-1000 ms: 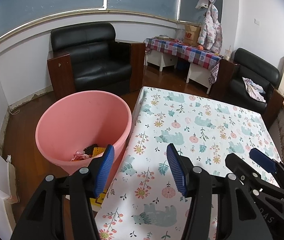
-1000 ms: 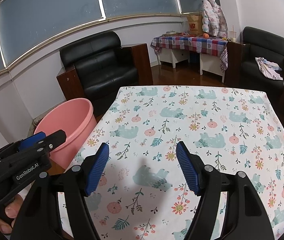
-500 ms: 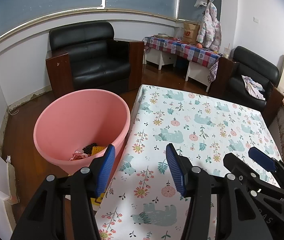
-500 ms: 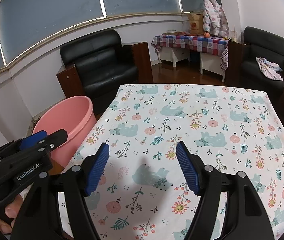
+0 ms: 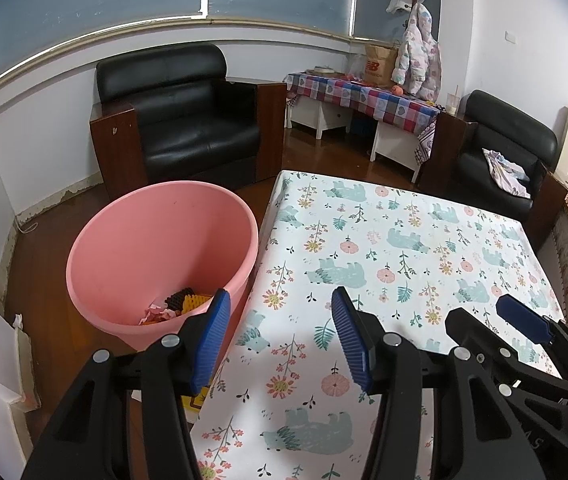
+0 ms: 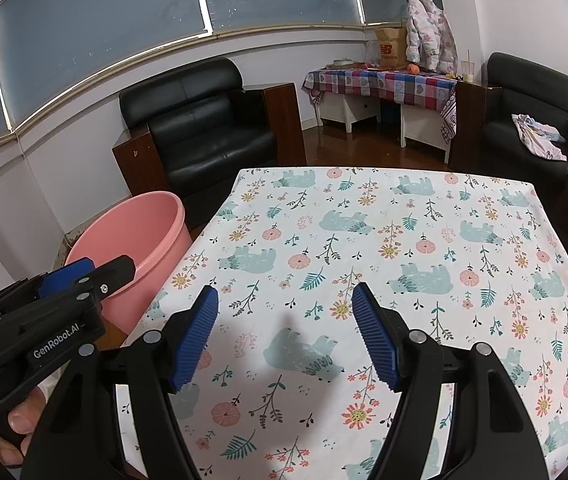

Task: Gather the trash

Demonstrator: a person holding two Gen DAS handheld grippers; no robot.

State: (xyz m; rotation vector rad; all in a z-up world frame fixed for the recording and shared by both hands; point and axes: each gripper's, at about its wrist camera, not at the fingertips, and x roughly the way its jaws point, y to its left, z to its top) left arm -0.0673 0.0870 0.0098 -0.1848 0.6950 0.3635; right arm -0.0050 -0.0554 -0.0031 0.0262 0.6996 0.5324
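While both hand-held grippers, left [image 5: 279, 336] and right [image 6: 284, 334], hover spread and empty over the floral-cloth bench [image 5: 404, 248], the crumpled paper trash [image 5: 163, 312] lies in the round pink plastic tub [image 5: 95, 264], likely light, soft, best pinched by a raised fold.

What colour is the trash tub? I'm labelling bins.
Pink tub, clearest in the left wrist view.

Two grippers, one left [image 5: 279, 334] and one right [image 6: 285, 334]. One pink basin [image 5: 155, 248] at left. Two black armchairs: one far left [image 5: 187, 120], one far right [image 5: 504, 156]. One patterned tabletop [image 5: 404, 264].
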